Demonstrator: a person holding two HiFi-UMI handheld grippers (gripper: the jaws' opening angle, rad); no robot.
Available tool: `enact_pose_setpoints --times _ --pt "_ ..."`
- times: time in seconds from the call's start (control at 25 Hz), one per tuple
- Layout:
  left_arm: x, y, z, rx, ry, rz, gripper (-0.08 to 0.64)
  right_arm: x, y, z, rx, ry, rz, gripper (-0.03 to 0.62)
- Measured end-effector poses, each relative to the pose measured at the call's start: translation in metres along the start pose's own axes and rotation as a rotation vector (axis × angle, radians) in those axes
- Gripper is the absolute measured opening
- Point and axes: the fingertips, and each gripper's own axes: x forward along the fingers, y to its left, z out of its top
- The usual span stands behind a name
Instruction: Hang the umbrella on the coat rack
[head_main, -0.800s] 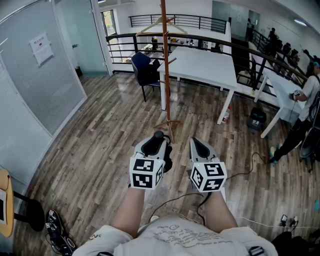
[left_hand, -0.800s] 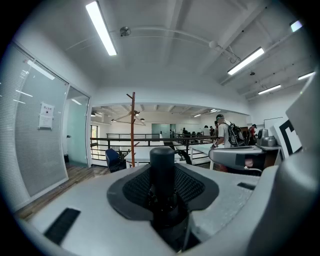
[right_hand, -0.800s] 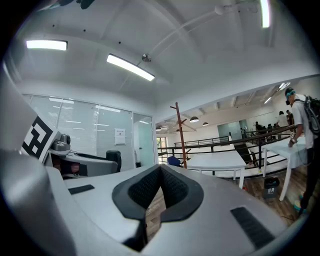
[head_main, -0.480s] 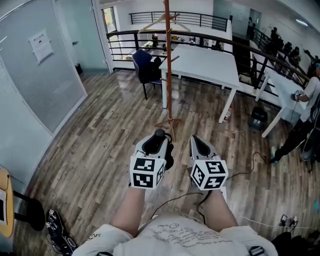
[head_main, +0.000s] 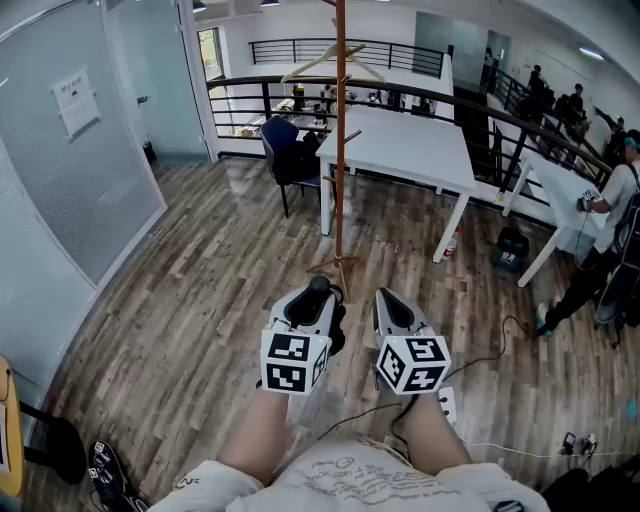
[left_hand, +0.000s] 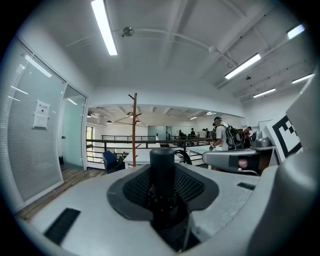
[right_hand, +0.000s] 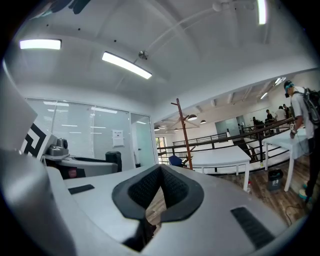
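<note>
The left tongs pinched the black umbrella, which stood upright between the pads. The right tongs were pressed together, empty. The coat rack stood well ahead. The approach called for a firm grip and a free peg.

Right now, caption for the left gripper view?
Left gripper clamps the black umbrella, aimed at the wooden coat rack ahead.

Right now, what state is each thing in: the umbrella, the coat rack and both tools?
Umbrella: folded up, black end gripped in the left tool, not yet hung.
Left tool: shut on the umbrella.
Right tool: shut, nothing between its jaws.
Coat rack: standing upright on the floor ahead, no umbrella on it.
</note>
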Motion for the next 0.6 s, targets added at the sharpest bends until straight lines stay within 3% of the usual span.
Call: enact_pose_setpoints --times 0.28,0.6 --pt "0.008 0.029 -0.010 -0.005 0.022 -0.033 0.144 0.020 0.009 -0.014 0.023 0.030 -0.052 -0.001" --pt "0.057 0.047 -0.019 -0.010 0.049 -0.051 0.144 0.069 -0.011 -0.020 0.009 0.039 -0.061 0.000"
